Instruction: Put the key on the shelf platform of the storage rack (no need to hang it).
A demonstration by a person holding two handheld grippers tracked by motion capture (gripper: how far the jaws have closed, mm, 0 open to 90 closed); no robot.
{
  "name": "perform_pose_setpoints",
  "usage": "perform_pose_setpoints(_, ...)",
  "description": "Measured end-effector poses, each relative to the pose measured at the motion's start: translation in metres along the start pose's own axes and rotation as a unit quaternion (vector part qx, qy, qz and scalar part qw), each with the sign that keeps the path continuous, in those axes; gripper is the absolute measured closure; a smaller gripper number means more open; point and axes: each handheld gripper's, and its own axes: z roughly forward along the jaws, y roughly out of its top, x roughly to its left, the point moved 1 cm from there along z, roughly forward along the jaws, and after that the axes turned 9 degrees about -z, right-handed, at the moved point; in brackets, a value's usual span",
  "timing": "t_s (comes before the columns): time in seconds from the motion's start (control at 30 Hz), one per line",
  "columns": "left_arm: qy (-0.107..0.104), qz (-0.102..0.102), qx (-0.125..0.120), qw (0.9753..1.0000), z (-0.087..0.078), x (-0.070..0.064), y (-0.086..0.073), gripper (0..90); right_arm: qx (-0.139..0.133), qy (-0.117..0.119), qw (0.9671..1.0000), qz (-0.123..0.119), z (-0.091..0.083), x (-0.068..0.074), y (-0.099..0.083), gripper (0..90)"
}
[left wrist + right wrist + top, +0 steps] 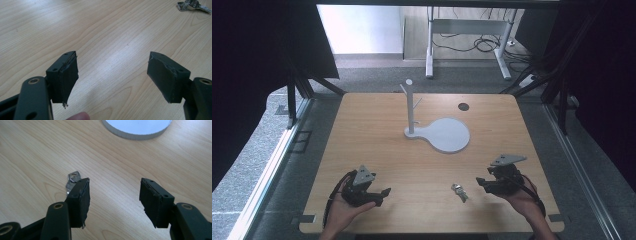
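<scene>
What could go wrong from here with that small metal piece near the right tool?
1. The metal piece lies flat on the table; the open right tool may slide it instead of gripping it.
2. In the right gripper view one jaw partly hides the piece, so aiming could be off.
3. The white stand has a thin post and short pegs; a bump might tip it.

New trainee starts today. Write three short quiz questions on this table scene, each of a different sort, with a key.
1. True or false: the left gripper is shut on the keys.
2. Which gripper is nearer the keys? A) left B) right
3. Fill in: the white stand has an upright post with pegs and a round ____.

Key:
1. False; its jaws stand open and hold nothing.
2. B
3. base; it lies flat on the wooden table, beyond the keys.
</scene>
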Motion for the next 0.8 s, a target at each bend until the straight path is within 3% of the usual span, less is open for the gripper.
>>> perform_pose_setpoints(0.2, -0.002, 0.001, 0.003, 1.0000, 0.001, -0.002, 0.000, 25.0, 0.007, 0.019, 0.9997, -0.013, -0.001, 0.008, 0.006, 43.5)
perform_pose_setpoints(0.5, -0.002, 0.000, 0.003, 1.0000, 0.001, 0.000, -0.001, 25.0, 0.045, 0.057, 0.9964, -0.043, 0.023, 0.031, 0.013, 46.7)
perform_pose_setpoints(0.8, -0.004, 0.004, 0.004, 1.0000, 0.001, -0.003, -0.001, 25.0, 0.069, 0.053, 0.9947, -0.055, 0.039, 0.044, 0.015, 46.0)
